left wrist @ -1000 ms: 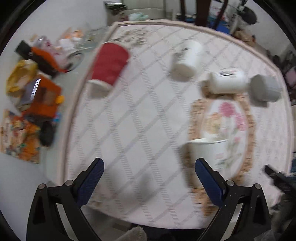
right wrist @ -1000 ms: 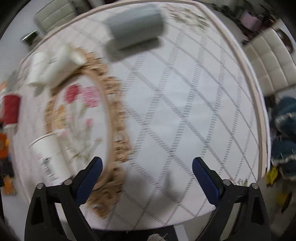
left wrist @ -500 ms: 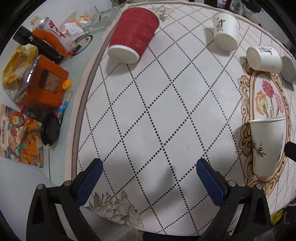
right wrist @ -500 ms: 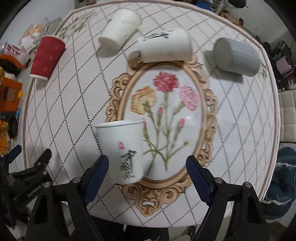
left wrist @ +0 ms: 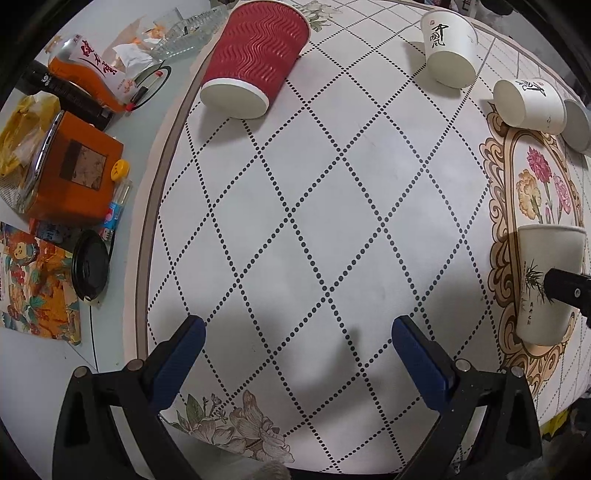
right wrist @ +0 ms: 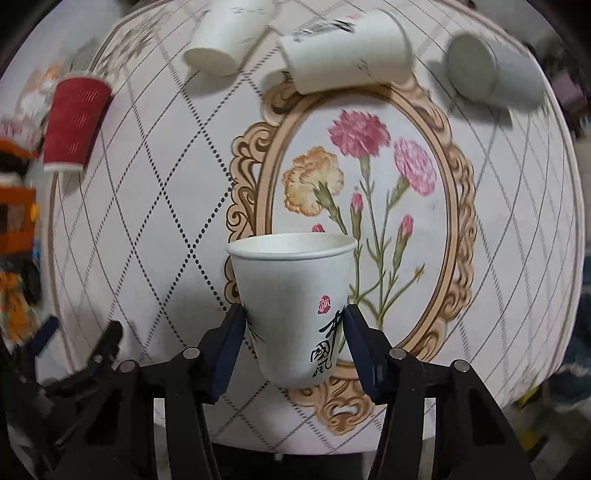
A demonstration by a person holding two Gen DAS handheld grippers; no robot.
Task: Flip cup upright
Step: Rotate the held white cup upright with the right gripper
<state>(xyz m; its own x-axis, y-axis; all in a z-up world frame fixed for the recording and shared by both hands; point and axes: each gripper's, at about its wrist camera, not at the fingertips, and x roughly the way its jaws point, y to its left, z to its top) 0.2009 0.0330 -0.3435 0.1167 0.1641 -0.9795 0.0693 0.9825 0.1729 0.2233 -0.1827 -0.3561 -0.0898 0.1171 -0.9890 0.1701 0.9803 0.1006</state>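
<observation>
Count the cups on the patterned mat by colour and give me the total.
White cups: 3, one upright in the right tool, two lying down
Red cups: 1, lying down
Grey cups: 1, lying down
Total: 5

A round table (left wrist: 159, 192) fills both views, covered by a white cloth (left wrist: 332, 229) printed with dotted diamonds and a gilt oval of carnations (right wrist: 369, 177). A grey surface (left wrist: 33, 387) shows at nine o'clock in the left view. Dim room clutter blurs at three o'clock in the right view.
</observation>
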